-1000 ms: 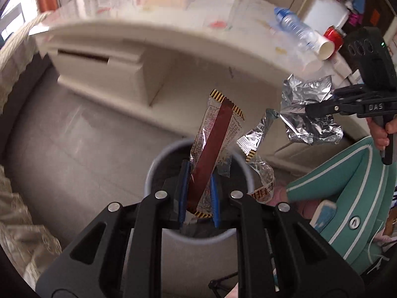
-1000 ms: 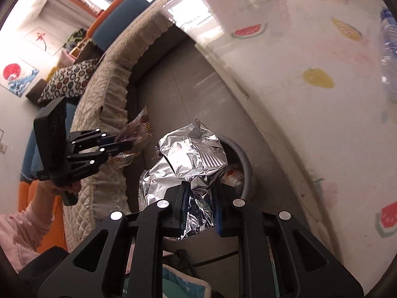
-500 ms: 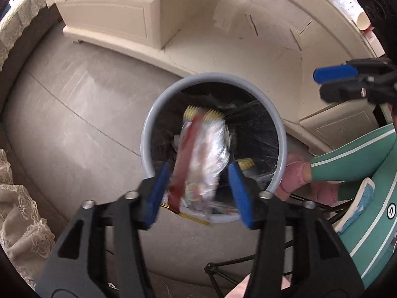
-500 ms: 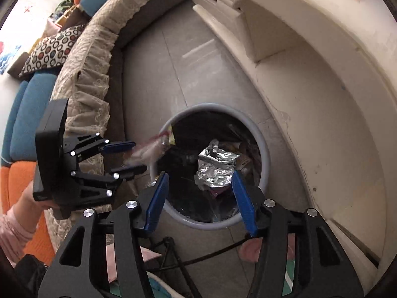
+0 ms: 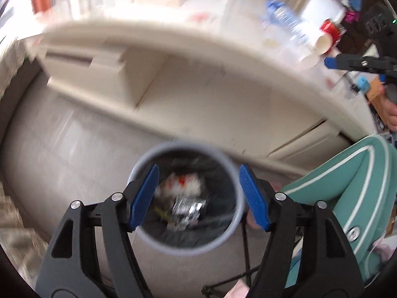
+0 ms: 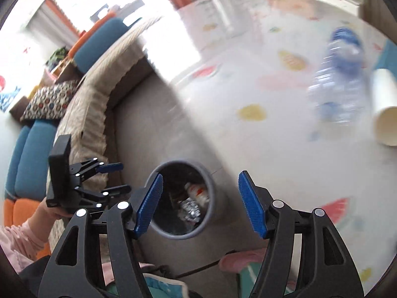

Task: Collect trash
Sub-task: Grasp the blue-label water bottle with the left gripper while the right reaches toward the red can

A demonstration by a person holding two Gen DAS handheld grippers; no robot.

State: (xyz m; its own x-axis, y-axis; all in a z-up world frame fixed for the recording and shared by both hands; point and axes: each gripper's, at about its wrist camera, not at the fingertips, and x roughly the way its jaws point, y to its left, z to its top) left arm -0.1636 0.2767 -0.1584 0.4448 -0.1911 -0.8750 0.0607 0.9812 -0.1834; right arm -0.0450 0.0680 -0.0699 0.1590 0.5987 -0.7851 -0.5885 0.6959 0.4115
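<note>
Hovering Over the Bin, Both Jaws Empty

Left hand-held gripper (image 5: 198,196) hangs at lower centre of its view, jaws wide after just opening, nothing between them. Below it the grey bin (image 5: 238,198) holds a wrapper (image 5: 181,185) and crumpled foil (image 5: 187,209). Right hand-held gripper (image 6: 200,201) is likewise wide, freshly opened and empty. On the counter (image 6: 285,149), at upper right, lie a blurred bottle (image 6: 340,84) and a paper cup (image 6: 384,109).
</note>
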